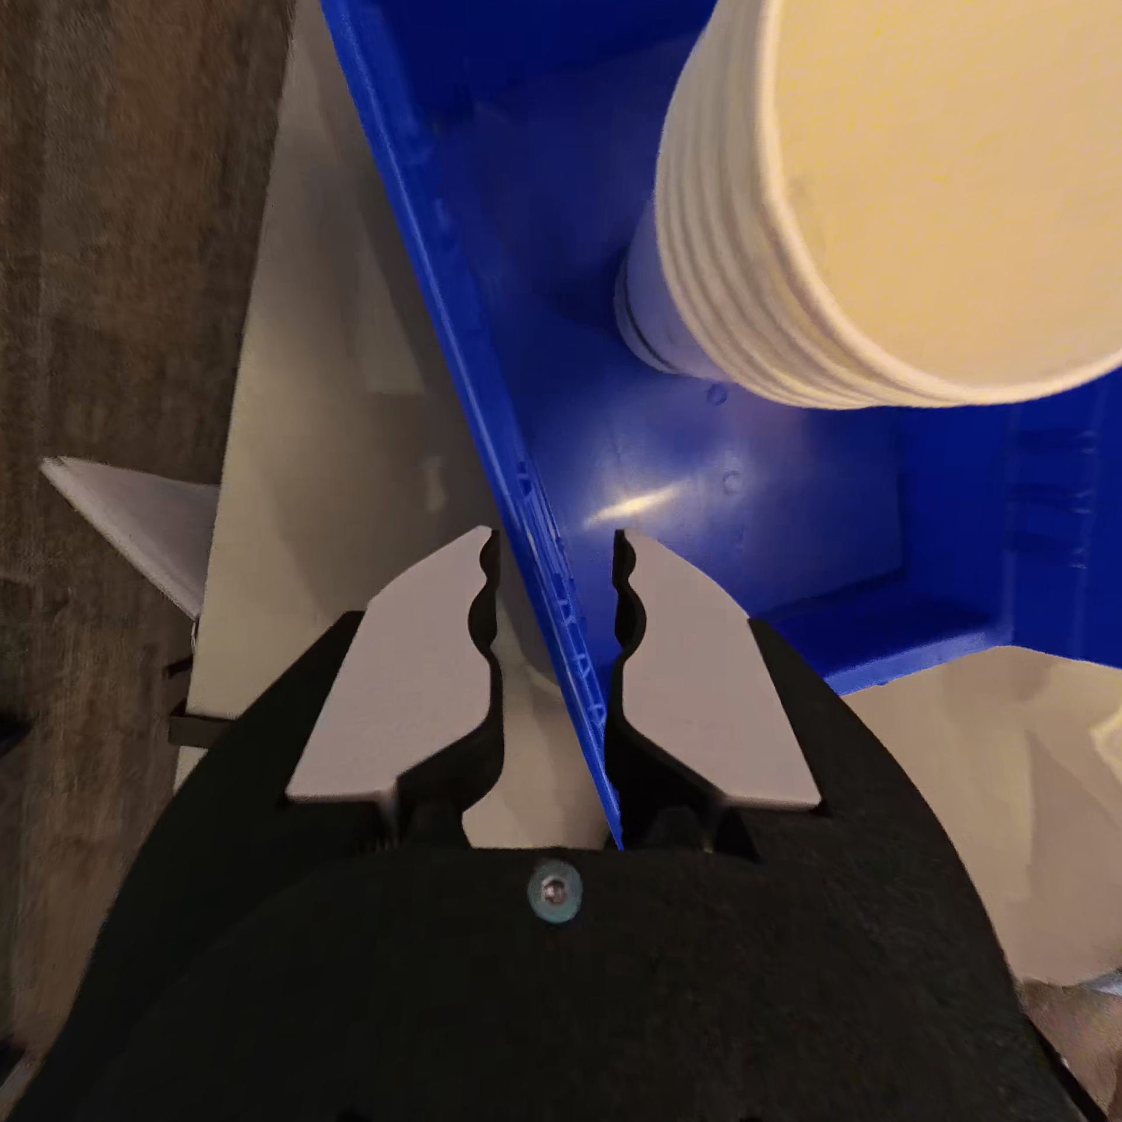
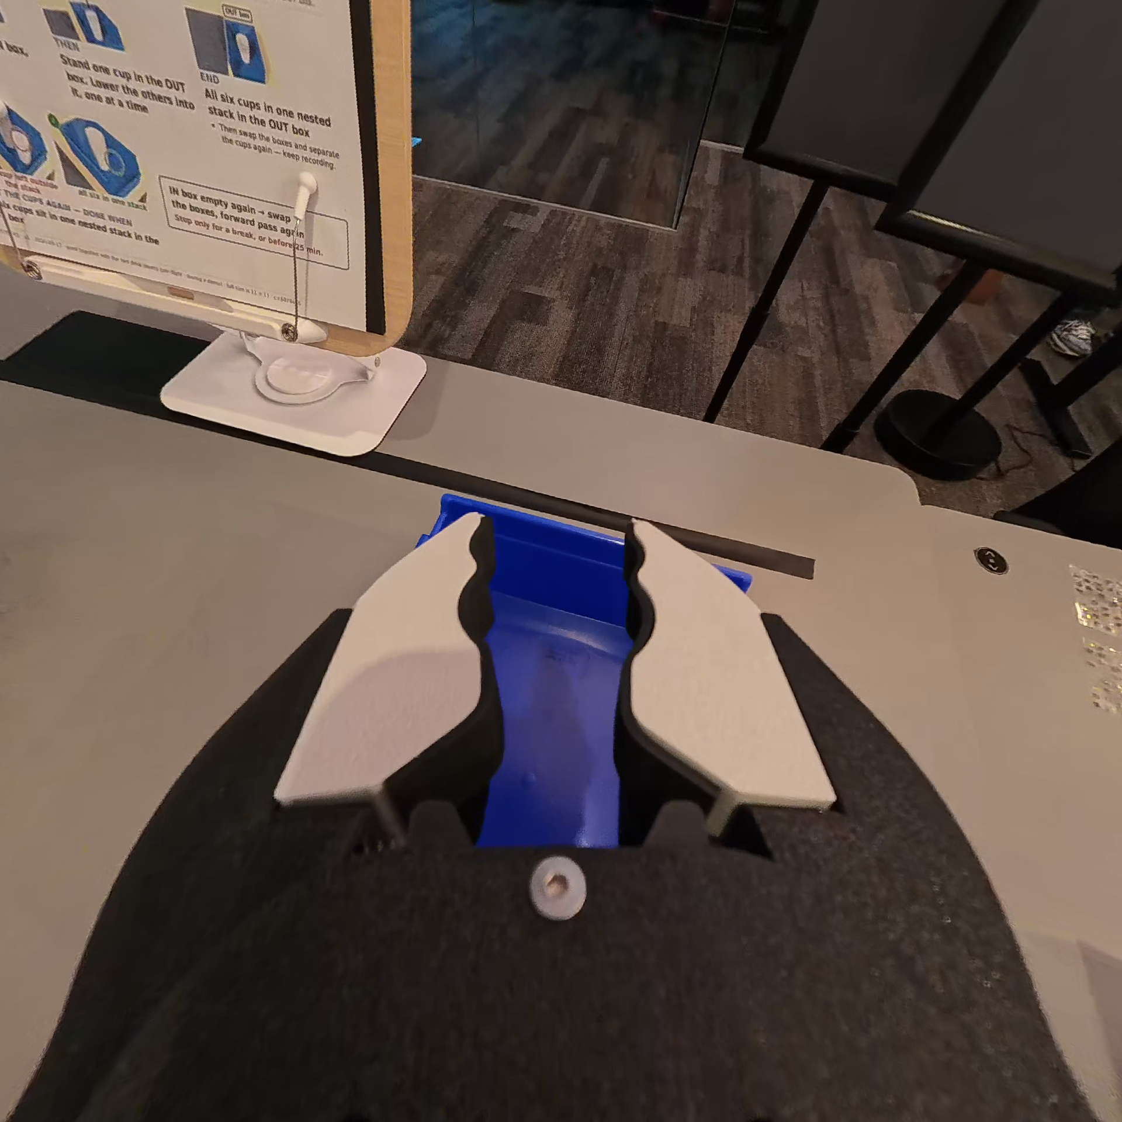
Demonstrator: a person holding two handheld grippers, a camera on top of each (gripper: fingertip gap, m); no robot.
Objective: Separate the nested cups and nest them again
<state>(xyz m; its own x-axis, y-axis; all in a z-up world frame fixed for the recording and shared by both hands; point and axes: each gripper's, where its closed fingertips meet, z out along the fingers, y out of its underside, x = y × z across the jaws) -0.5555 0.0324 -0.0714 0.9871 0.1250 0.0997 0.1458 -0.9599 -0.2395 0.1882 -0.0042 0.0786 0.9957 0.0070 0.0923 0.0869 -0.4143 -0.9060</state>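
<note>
The left wrist camera is looking steeply down, very near a blue box and the stack of cups inside it. The right wrist camera is looking forward and slightly downward across the worktop toward an instruction board. Both views are sharing a blue box, possibly the same one.

In the left wrist view the blue bin's wall runs from 11 o'clock straight down between the jaws, splitting the path. The stack of paper cups fills the bin at 1 o'clock; its floor at 3 o'clock lies bare. In the right wrist view the surface is open at 9 o'clock (sign stand blocks 11).
</note>
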